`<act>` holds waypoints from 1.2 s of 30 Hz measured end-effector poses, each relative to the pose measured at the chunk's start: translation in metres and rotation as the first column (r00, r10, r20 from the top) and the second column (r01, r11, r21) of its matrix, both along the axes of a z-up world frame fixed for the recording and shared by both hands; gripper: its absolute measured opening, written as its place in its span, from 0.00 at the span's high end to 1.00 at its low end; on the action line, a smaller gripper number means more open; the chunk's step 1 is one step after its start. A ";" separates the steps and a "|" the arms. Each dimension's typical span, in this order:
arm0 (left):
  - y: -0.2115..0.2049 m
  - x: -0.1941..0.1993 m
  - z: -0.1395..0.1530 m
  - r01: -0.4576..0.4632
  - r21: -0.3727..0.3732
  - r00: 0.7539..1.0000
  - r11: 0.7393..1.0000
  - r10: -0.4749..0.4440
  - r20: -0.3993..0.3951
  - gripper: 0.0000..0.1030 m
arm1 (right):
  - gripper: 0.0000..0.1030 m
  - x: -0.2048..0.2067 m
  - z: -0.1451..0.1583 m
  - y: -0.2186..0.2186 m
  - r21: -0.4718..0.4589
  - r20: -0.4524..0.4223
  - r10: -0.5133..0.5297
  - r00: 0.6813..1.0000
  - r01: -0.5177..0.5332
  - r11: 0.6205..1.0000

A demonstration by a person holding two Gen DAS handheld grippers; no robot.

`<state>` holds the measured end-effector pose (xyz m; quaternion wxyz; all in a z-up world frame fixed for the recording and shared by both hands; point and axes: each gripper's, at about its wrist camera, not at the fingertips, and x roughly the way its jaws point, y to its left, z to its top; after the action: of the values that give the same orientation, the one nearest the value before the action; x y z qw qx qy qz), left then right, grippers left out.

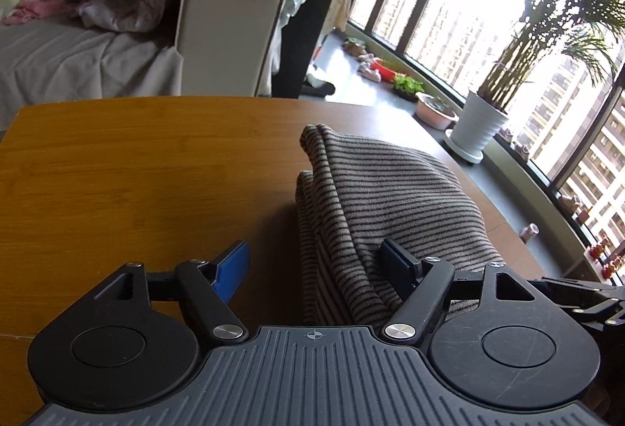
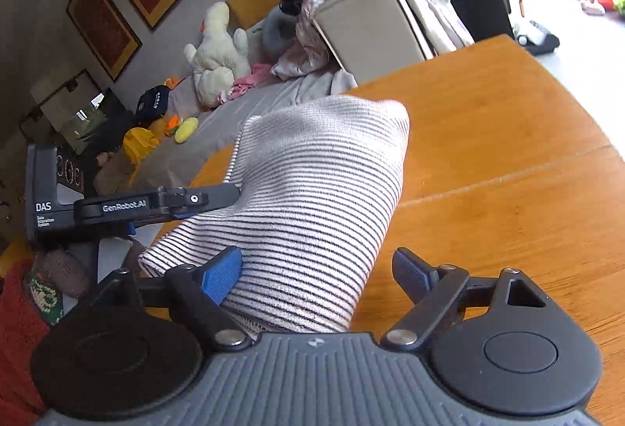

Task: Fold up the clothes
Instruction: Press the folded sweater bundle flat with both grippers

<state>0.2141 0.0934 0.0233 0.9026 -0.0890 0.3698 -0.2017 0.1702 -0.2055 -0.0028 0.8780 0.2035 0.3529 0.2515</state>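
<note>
A grey garment with thin dark stripes [image 1: 386, 191] lies folded in a thick bundle on the wooden table [image 1: 136, 168]. My left gripper [image 1: 316, 262] is open; the bundle's near edge lies between its fingers, against the right finger. In the right wrist view the same striped garment [image 2: 312, 199] bulges up between the fingers of my right gripper [image 2: 320, 269], which is open, its left pad against the cloth. The left gripper [image 2: 156, 205] reaches in from the left at the garment's side.
A sofa [image 1: 230, 31] piled with clothes and plush toys [image 2: 218, 51] stands beyond the table's far edge. A potted palm [image 1: 480, 129] and small pots line the window ledge to the right. Bare table [image 2: 508, 152] stretches right of the garment.
</note>
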 end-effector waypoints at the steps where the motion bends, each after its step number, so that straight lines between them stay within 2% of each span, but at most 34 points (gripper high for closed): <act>1: 0.002 0.000 -0.001 0.000 -0.008 1.000 1.000 0.000 -0.005 0.21 | 0.18 0.003 -0.004 0.001 0.020 -0.010 0.009 1.000 -0.009 1.000; 3: 0.005 0.000 -0.004 0.003 -0.028 1.000 1.000 -0.003 -0.017 0.21 | 0.25 0.010 -0.005 0.003 0.055 -0.014 0.031 0.999 -0.030 0.998; 7: 0.009 -0.002 -0.007 0.000 -0.060 0.999 0.998 -0.003 -0.036 0.23 | 0.36 0.024 0.000 -0.001 0.046 -0.006 0.054 0.998 -0.054 0.997; 9: 0.010 -0.005 -0.010 0.001 -0.089 0.999 0.996 -0.006 -0.052 0.23 | 0.37 0.033 0.000 -0.005 0.045 -0.012 0.048 0.999 -0.048 0.998; 17: -0.007 -0.020 -0.015 0.055 -0.175 0.994 0.983 -0.070 -0.086 0.25 | 0.37 0.045 0.016 0.003 -0.124 0.108 0.044 0.993 -0.031 0.992; 19: -0.009 -0.022 -0.011 0.051 -0.165 0.996 0.985 -0.062 -0.066 0.25 | 0.33 0.045 0.016 0.005 -0.144 0.119 0.043 0.992 -0.026 0.989; 22: -0.009 -0.022 -0.004 0.037 -0.146 0.998 0.989 -0.042 -0.035 0.25 | 0.32 0.041 0.015 0.006 -0.161 0.130 0.033 0.991 -0.011 0.987; 28: 0.008 0.000 0.006 -0.060 -0.087 0.998 0.994 0.062 0.027 0.38 | 0.31 0.021 0.015 0.008 -0.214 0.183 0.049 0.982 -0.009 0.977; 31: 0.010 0.008 0.000 -0.122 -0.011 0.991 0.992 0.122 0.048 0.38 | 0.30 0.011 0.010 0.010 -0.228 0.195 0.044 0.980 0.001 0.974; 36: 0.023 0.011 -0.004 -0.146 -0.045 0.989 0.988 0.147 0.032 0.35 | 0.30 0.000 0.010 0.012 -0.231 0.193 0.066 0.979 -0.020 0.973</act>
<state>0.2248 0.1169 0.0197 0.9192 -0.1315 0.3419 -0.1443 0.1700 -0.1935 0.0075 0.9208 0.0675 0.2938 0.2475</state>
